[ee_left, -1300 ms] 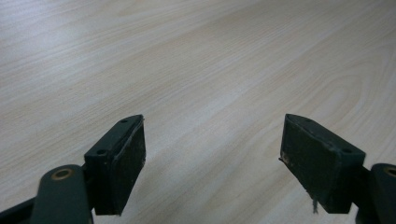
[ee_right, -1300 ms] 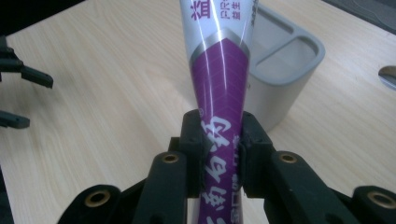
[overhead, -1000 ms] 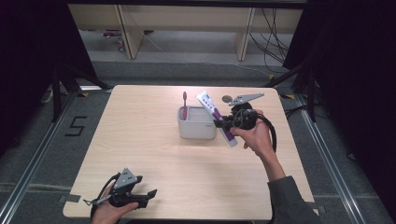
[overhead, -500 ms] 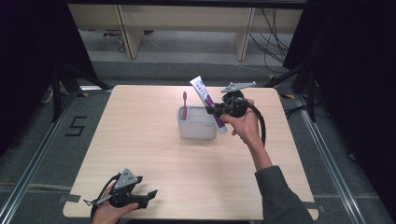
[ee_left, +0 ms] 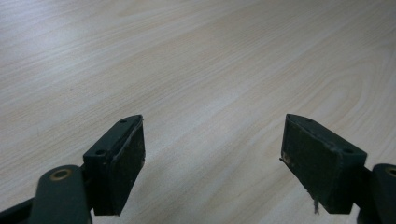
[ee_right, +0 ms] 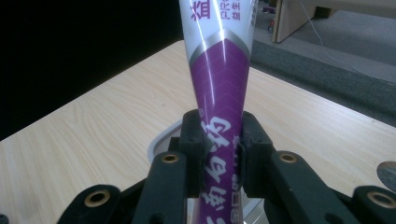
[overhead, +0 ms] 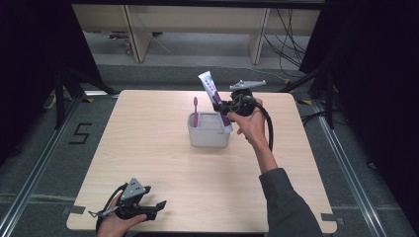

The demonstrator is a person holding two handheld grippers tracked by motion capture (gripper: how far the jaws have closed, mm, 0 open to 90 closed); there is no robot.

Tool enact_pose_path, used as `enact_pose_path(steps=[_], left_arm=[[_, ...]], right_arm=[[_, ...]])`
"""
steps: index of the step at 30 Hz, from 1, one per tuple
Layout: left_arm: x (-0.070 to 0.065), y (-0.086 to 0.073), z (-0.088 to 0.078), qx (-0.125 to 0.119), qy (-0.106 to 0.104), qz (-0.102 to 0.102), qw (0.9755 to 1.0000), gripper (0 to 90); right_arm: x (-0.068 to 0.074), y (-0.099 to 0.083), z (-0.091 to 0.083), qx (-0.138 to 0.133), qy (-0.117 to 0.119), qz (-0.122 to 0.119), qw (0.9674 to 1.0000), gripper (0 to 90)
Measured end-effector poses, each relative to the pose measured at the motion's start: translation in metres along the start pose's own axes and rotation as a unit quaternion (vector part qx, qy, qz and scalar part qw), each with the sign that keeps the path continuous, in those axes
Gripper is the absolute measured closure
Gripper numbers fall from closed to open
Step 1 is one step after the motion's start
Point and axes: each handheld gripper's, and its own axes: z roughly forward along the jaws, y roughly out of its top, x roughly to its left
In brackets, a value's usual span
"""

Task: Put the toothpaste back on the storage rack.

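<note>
While the left hand-held gripper point(overhead: 157, 204) rests low at the near left corner of the surface point(overhead: 148, 148), its jaws stand released and wide apart, with nothing between them; the left gripper view shows bare pale wood grain ahead of its two black pads point(ee_left: 126, 163). Well away from it, toward the far middle of the surface, sits a white cup point(overhead: 208, 132) with rounded corners. A pink toothbrush point(overhead: 195, 111) stands upright in the cup's left end, head up. At the cup's right end is the toothpaste tube point(overhead: 215, 98), purple below and white above, tilted so that its flat top leans left, away from the right hand-held gripper point(overhead: 221, 106). That gripper, just right of the cup, is clenched on the tube's purple lower part: in the right gripper view both pads press against the sides of the tube point(ee_right: 219, 84), and the cup's white rim point(ee_right: 161, 140) shows just below and behind the jaws. The tube's lower end reaches down at the cup's right edge; whether it touches the cup's bottom cannot be told. The right hand point(overhead: 249, 123) holds its gripper above the cup's right side, a black cable point(overhead: 269, 128) looping down beside the wrist.
</note>
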Motion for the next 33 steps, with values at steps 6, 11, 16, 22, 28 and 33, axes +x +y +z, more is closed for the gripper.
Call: enact_pose_path(steps=[6,11,16,22,28,33], left_arm=[[-0.002,0.000,0.001,-0.006,0.003,-0.010,0.9999,21.4],[-0.001,0.000,0.000,-0.002,0.001,-0.005,1.0000,21.3],[0.000,0.000,-0.001,0.004,0.003,0.006,1.0000,21.3],[-0.002,0.000,0.001,-0.008,0.002,-0.007,0.9999,21.3],[-0.001,0.001,-0.001,0.003,0.001,0.004,1.0000,21.3],[-0.002,0.000,0.000,-0.006,0.001,-0.006,1.0000,21.3]], right_arm=[[-0.001,0.003,0.007,-0.011,0.001,0.014,0.9998,75.4],[-0.003,0.004,0.015,-0.024,0.001,0.004,0.9997,75.4],[-0.004,0.005,0.023,-0.026,0.002,0.017,0.9995,75.4],[-0.008,0.004,0.031,-0.035,-0.001,0.026,0.9990,75.4],[-0.007,0.003,0.038,-0.041,-0.001,0.038,0.9984,75.3],[-0.008,0.002,0.043,-0.042,-0.006,0.043,0.9982,75.3]])
